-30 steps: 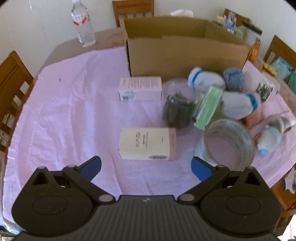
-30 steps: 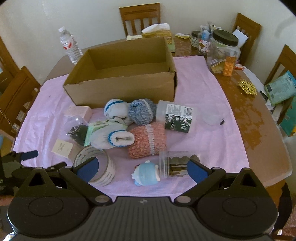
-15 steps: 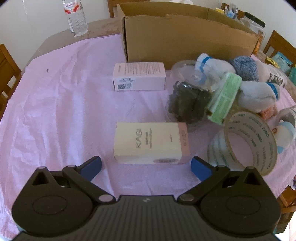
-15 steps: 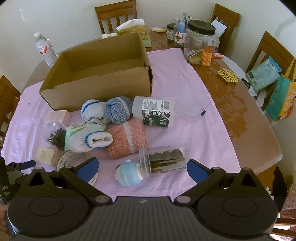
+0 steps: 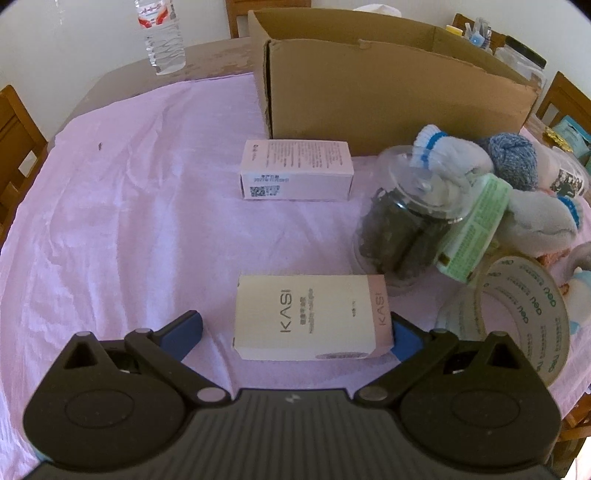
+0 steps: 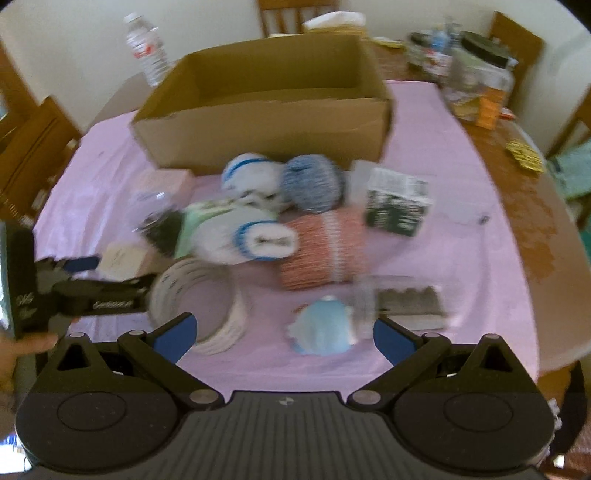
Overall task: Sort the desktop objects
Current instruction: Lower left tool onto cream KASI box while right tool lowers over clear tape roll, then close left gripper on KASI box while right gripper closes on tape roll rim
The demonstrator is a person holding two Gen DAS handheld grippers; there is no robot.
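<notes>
A cream KASI box (image 5: 310,317) lies on the pink cloth between the open fingers of my left gripper (image 5: 293,334); its right end is at the right finger, the left finger stands apart. A pink box (image 5: 295,170) lies farther back before the open cardboard box (image 5: 388,96). My right gripper (image 6: 282,334) is open and empty, low over a light blue toy (image 6: 323,326) and a clear jar lying on its side (image 6: 402,304). The right wrist view is blurred. It shows the left gripper (image 6: 85,273) at the cream box (image 6: 120,260).
To the right lie a clear jar of dark pieces (image 5: 402,225), a green packet (image 5: 476,229), rolled socks (image 5: 454,158), a tape roll (image 5: 517,317), a pink rolled sock (image 6: 321,251) and a dark-labelled jar (image 6: 397,201). A water bottle (image 5: 160,33) stands at the back left. Chairs ring the table.
My left gripper has moved forward and down, so the cream box now lies between its fingers. My right gripper has shifted closer to the toy and jar; its view is now blurred.
</notes>
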